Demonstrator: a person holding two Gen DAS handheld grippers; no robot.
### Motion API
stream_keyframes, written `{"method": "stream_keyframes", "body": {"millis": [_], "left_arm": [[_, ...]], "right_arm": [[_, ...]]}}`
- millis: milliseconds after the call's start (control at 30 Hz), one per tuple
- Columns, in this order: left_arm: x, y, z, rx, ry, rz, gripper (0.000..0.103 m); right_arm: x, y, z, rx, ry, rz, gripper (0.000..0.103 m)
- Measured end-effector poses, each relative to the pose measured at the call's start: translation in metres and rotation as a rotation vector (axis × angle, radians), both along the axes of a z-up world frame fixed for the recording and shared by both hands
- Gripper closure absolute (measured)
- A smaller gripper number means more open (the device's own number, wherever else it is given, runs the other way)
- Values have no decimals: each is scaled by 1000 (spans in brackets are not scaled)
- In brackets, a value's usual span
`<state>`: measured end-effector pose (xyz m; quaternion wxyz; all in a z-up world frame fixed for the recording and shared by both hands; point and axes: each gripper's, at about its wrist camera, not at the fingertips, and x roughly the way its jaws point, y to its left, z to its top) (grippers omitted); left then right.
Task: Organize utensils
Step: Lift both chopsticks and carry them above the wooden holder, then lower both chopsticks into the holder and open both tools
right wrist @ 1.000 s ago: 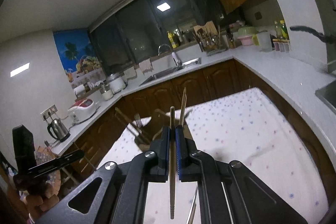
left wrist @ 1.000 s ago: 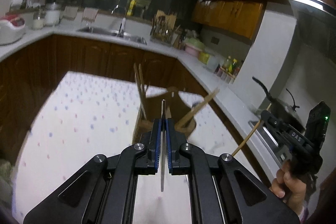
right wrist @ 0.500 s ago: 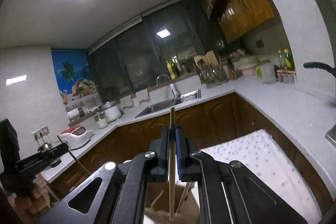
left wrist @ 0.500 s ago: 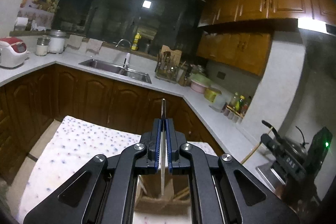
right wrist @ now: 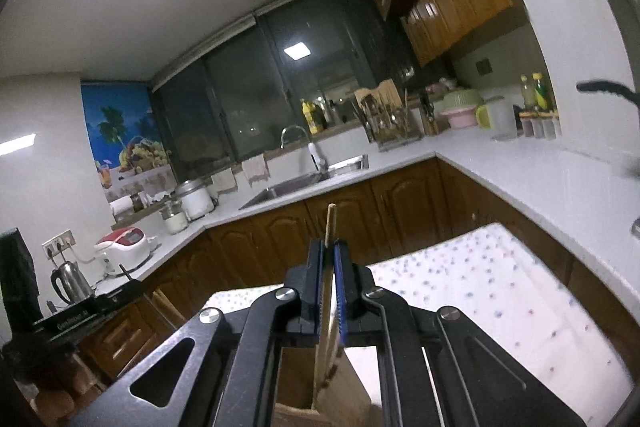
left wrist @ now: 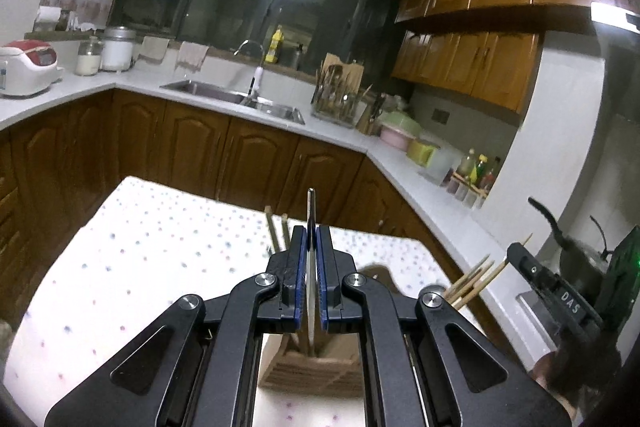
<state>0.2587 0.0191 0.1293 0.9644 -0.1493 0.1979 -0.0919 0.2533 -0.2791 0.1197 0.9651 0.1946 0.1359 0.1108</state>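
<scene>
L gripper (left wrist: 311,277) clamped on thin metal utensil (left wrist: 311,227), edge-on, long axis upright | wooden holder (left wrist: 312,367) directly under tip, near edge of dotted table (left wrist: 140,247) | R gripper (right wrist: 329,287) pinching wooden chopstick (right wrist: 329,227), upright, lower end inside holder (right wrist: 344,387) | both abt equally near.

Left claw (left wrist: 311,239) closed on a thin metal utensil (left wrist: 311,267), held upright, lower end inside the wooden holder (left wrist: 312,367) directly below. Holder stands on the dotted cloth of the worktop (left wrist: 140,267). Two wooden sticks (left wrist: 278,233) rise just left of the fingers. Right claw (left wrist: 528,267) grips bamboo chopsticks (left wrist: 476,287) at right.
</scene>
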Motion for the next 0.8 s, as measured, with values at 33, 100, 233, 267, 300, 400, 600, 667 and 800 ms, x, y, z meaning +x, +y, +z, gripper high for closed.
{"method": "stream_keyframes", "body": {"millis": [33, 100, 233, 267, 300, 400, 600, 667, 800], "left_arm": [[0, -1, -4, 1, 9, -1, 99], [0, -2, -11, 4, 27, -3, 99], [2, -4, -24, 9, 59, -3, 99], [1, -4, -27, 8, 66, -2, 99], [-1, -4, -29, 5, 64, -2, 99], [-3, -5, -29, 12, 64, -2, 99], [-2, -4, -28, 8, 71, -10, 99], [-2, -5, -28, 13, 72, -10, 99], [0, -4, -27, 14, 75, -12, 99]], "right_arm": [[0, 0, -3, 2, 8, 2, 97], [1, 0, -8, 1, 21, 7, 97], [2, 4, -16, -7, 51, 25, 97], [3, 6, -18, -9, 60, 29, 97], [4, 7, -21, -11, 71, 36, 97], [4, 12, -27, -17, 87, 51, 97], [5, 19, -30, -36, 109, 67, 97], [5, 20, -30, -37, 115, 68, 97], [4, 22, -31, -38, 118, 70, 97]]}}
